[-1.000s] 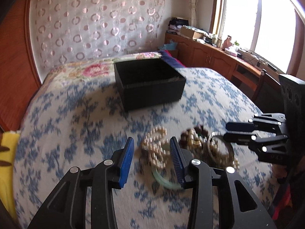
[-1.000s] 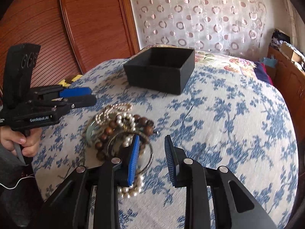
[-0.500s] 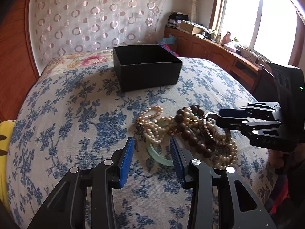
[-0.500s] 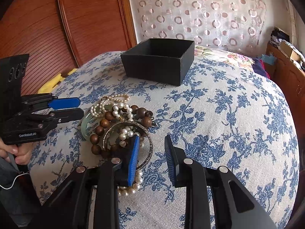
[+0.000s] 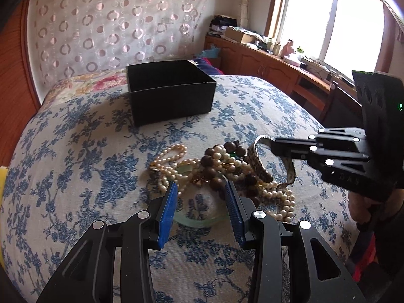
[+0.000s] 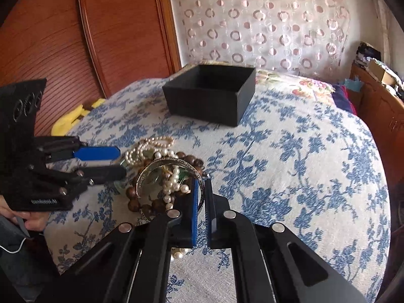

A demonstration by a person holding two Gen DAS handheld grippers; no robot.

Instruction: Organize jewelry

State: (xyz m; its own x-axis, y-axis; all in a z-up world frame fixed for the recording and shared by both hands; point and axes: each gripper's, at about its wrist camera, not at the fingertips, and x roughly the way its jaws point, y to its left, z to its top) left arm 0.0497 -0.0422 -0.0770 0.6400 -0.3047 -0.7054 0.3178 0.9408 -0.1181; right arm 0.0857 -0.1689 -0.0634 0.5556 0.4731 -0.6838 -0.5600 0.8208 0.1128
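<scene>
The right gripper (image 6: 200,192), whose fingers stood apart over the jewelry pile a second ago, closed on the rim of the silver bangle (image 6: 151,166) and tipped that side up off the bedspread (image 6: 303,164); in the left wrist view the bangle (image 5: 255,159) stood tilted on edge among the beads. The left gripper (image 5: 200,202) moved in toward the pile, so that its spread fingers came to flank the green bangle (image 5: 199,218), well short of the black box (image 5: 171,93).
</scene>
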